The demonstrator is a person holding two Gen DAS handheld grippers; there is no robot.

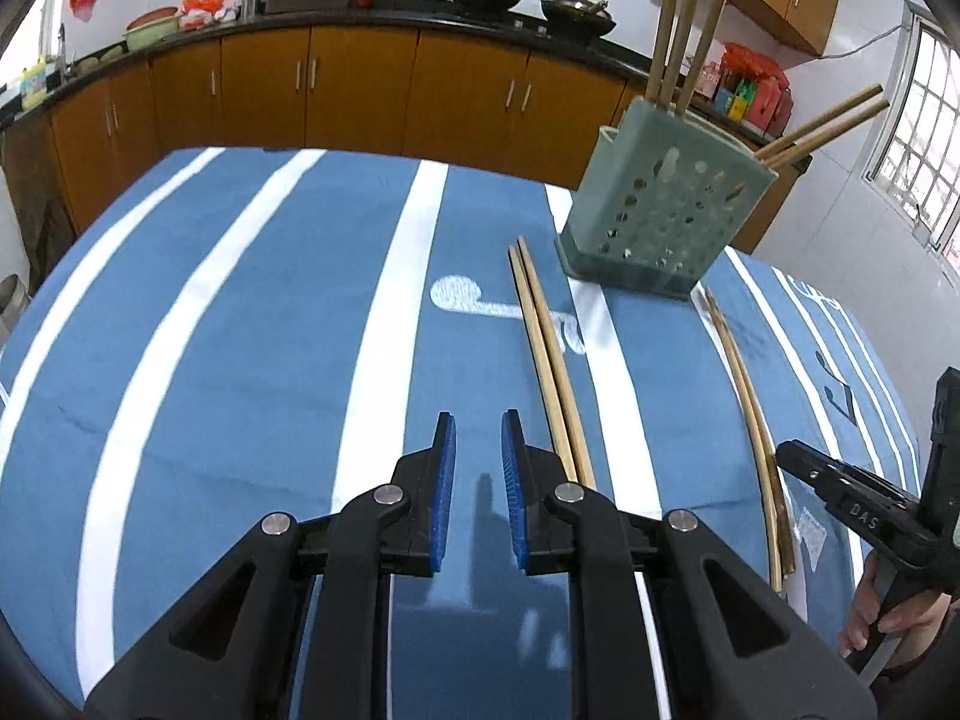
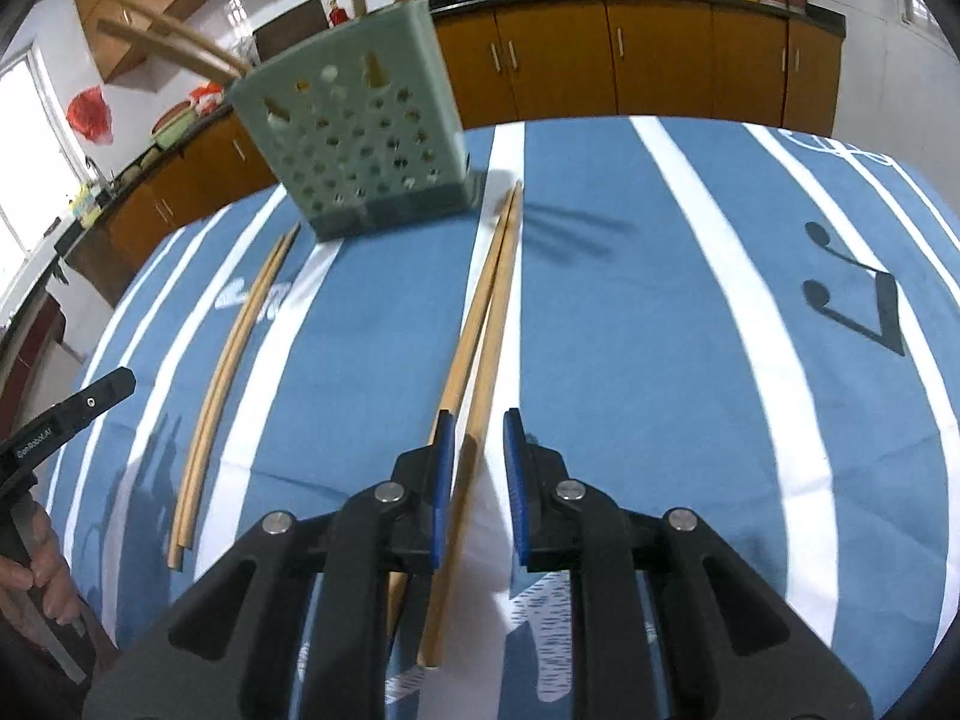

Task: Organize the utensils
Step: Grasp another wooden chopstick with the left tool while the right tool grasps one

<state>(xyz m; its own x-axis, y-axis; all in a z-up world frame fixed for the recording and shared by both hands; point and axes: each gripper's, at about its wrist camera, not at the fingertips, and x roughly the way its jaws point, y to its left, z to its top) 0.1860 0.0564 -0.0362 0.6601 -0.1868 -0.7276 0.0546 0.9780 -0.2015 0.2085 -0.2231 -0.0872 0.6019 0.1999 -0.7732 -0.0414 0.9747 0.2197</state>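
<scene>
- The step in hand looks like the reach for loose chopsticks; nothing is picked up yet, and several sticks already stand in the holder [image 1: 660, 222].
- Two pairs lie on the blue striped cloth [image 1: 240, 330], both running away toward the holder, which sits at the far side of the table.
- The left pair [image 1: 549, 360] lies just right of the left gripper [image 1: 478, 438], whose blue pads stand a narrow gap apart with only cloth between them.
- The right pair [image 2: 489, 312] runs under the right gripper [image 2: 477, 438]; one stick shows in the slim gap between its jaws, but I cannot tell that the pads press on it. It seems to hover above it, empty.
- Next move, as I judge it: the left gripper needs to shift toward its pair, and both need a wider opening before they go down onto the sticks, then a firm close.
- Both grippers tilt steeply down at the table, side by side. A hand [image 1: 888, 612] grips the right tool's handle at the edge of the left view.
</scene>
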